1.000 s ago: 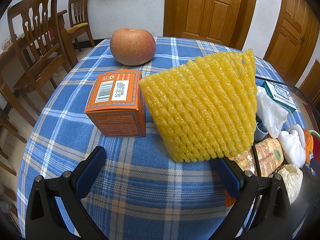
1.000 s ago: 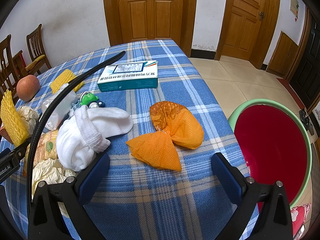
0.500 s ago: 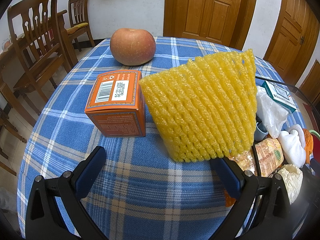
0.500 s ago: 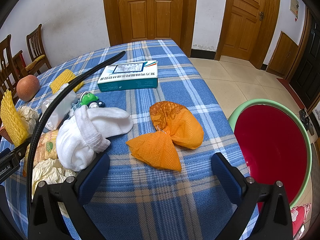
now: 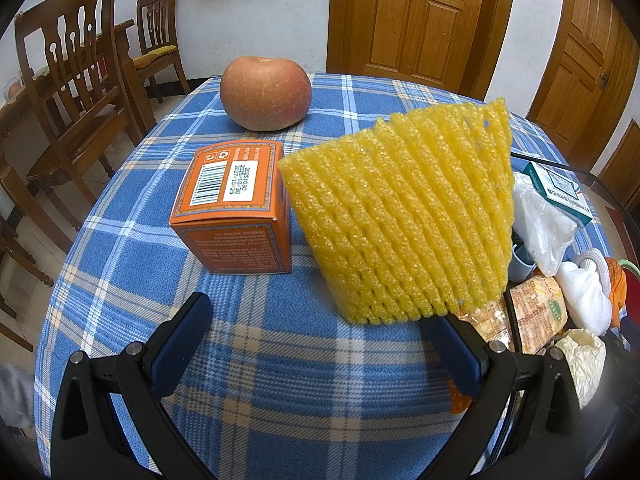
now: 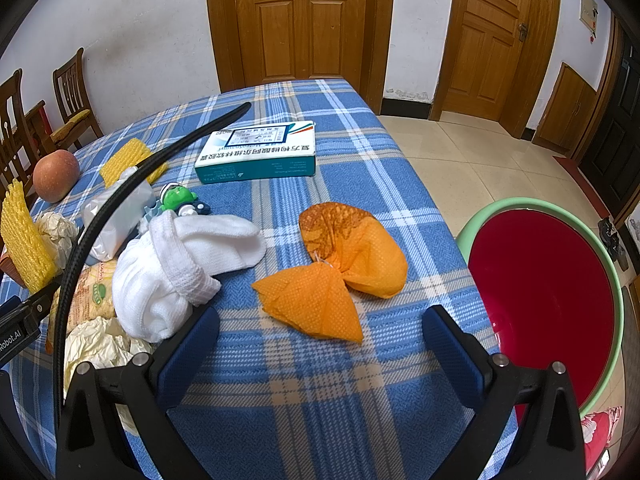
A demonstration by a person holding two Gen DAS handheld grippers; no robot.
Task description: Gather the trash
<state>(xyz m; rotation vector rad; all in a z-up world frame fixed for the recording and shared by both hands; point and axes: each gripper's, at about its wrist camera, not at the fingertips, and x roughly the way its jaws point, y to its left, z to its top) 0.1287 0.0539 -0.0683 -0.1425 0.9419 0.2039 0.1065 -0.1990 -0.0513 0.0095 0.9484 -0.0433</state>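
A yellow foam fruit net [image 5: 404,216] stands upright on the blue plaid table [image 5: 280,380], just beyond the right finger of my open left gripper [image 5: 316,316]; nothing lies between its fingers. An orange box [image 5: 234,204] sits to the net's left. My right gripper [image 6: 322,316] is open too, low over the table, with a crumpled orange wrapper [image 6: 332,272] just ahead between its fingers. A red basin with a green rim [image 6: 540,300] sits on the floor, off the table's right edge. Crumpled paper [image 6: 96,344] and a snack wrapper [image 5: 532,316] lie between the two grippers.
An apple [image 5: 266,92] sits at the far side. A teal medicine box [image 6: 260,152], white socks [image 6: 180,268], a green toy [image 6: 178,198], a plastic bag [image 5: 540,224] and a second foam piece [image 6: 124,158] lie mid-table. A black cable [image 6: 132,184] arcs across. Wooden chairs [image 5: 68,92] stand left.
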